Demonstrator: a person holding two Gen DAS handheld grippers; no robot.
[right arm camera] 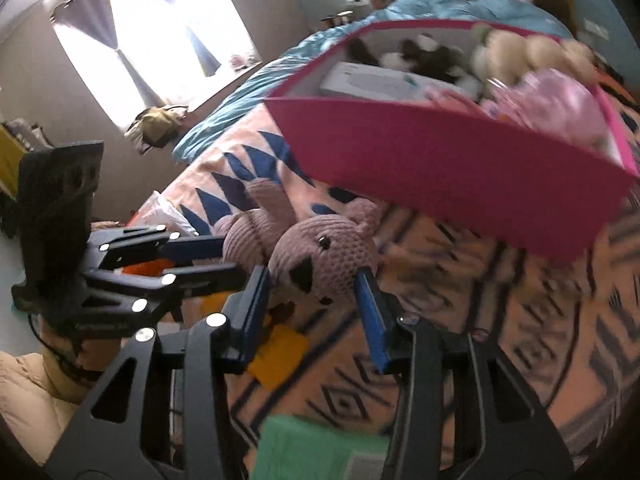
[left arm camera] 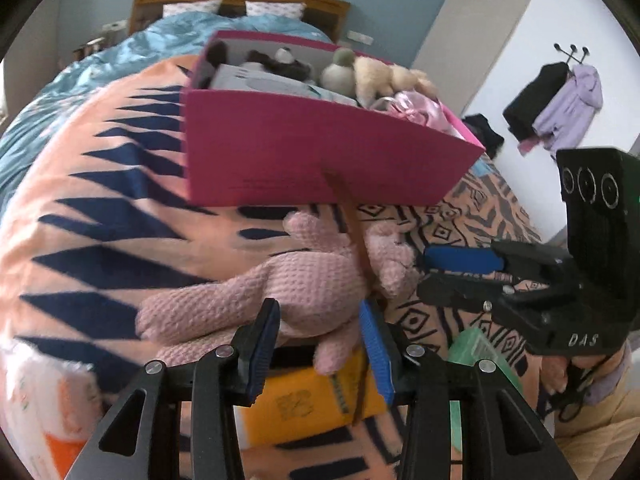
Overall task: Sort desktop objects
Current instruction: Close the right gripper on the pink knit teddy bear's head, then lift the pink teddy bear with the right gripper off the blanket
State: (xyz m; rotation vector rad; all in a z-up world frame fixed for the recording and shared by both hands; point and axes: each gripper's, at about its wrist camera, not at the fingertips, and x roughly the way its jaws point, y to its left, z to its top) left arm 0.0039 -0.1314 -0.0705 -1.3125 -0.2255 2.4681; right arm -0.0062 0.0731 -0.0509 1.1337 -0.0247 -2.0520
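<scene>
- The pink box (left arm camera: 320, 152) is sitting on the bed (left arm camera: 100, 184), and it is already holding some soft toys (left arm camera: 380, 72) and a flat white box (left arm camera: 256, 80), so part of the sorting is looking done
- The pink knitted toy (left arm camera: 296, 280) is not in the box yet; it is hanging in front of it, just above the blanket
- The left gripper (left arm camera: 320, 332) is pinching the toy's body between its blue jaws
- The right gripper (right arm camera: 316, 300) is squeezing the toy's head between its jaws
- Both grippers are holding this one toy together, so I am guessing it is going into the box next
- A yellow box (left arm camera: 308, 404) and a green thing (right arm camera: 316, 448) are lying on the blanket under the toy, waiting to be sorted
</scene>
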